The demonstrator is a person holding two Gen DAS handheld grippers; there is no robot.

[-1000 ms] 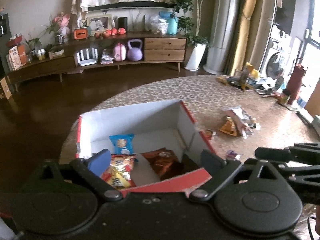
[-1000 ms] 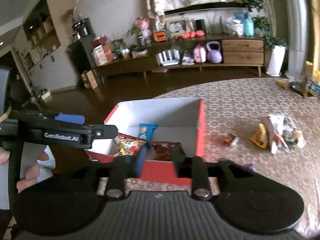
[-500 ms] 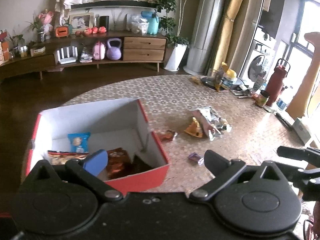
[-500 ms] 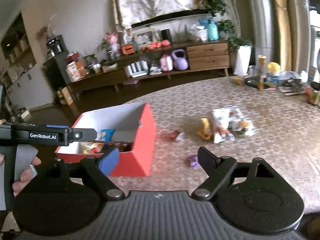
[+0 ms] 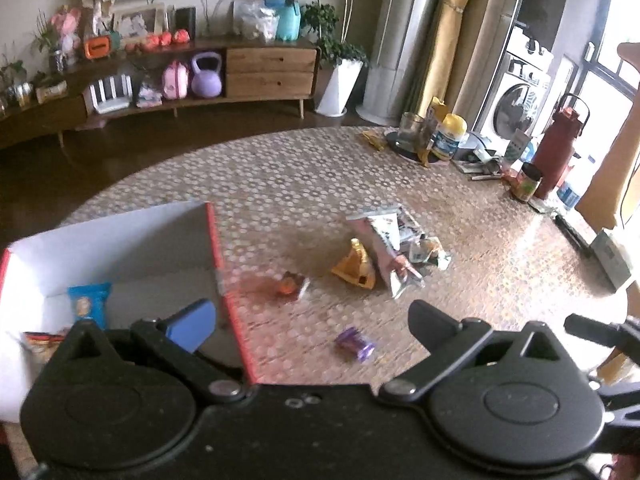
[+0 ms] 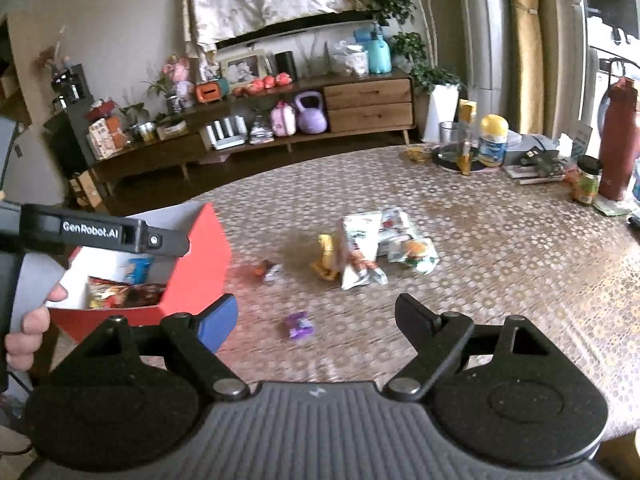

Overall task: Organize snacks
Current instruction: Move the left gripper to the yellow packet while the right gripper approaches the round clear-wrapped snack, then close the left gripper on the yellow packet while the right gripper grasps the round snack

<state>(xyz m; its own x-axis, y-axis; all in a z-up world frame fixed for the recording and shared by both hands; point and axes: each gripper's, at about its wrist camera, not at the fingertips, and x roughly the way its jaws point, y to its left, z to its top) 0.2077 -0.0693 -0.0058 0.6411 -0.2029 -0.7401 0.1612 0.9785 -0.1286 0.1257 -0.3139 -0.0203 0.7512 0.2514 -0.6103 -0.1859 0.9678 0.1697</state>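
Daylight enters from the window (image 5: 618, 68) at the upper right of the left wrist view, where it is blown out to white. It throws a pale glare across the right side of the table (image 5: 532, 240). The left of both frames is dimmer, the floor (image 5: 120, 148) nearly black. Fisheye distortion bends the sideboard (image 6: 360, 104) and darkens the corners. The pictures are slightly soft, with mild motion blur.

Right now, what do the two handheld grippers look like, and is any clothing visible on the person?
Both are black, with two round pivot housings and angled linkage arms. On the left gripper and the right gripper, one finger carries a blue pad and the other looks plain black. The left gripper's side bar, seen from the right wrist, reads "GenRobot.AI" in white. The right body is ribbed grey. No clothing shows clearly.
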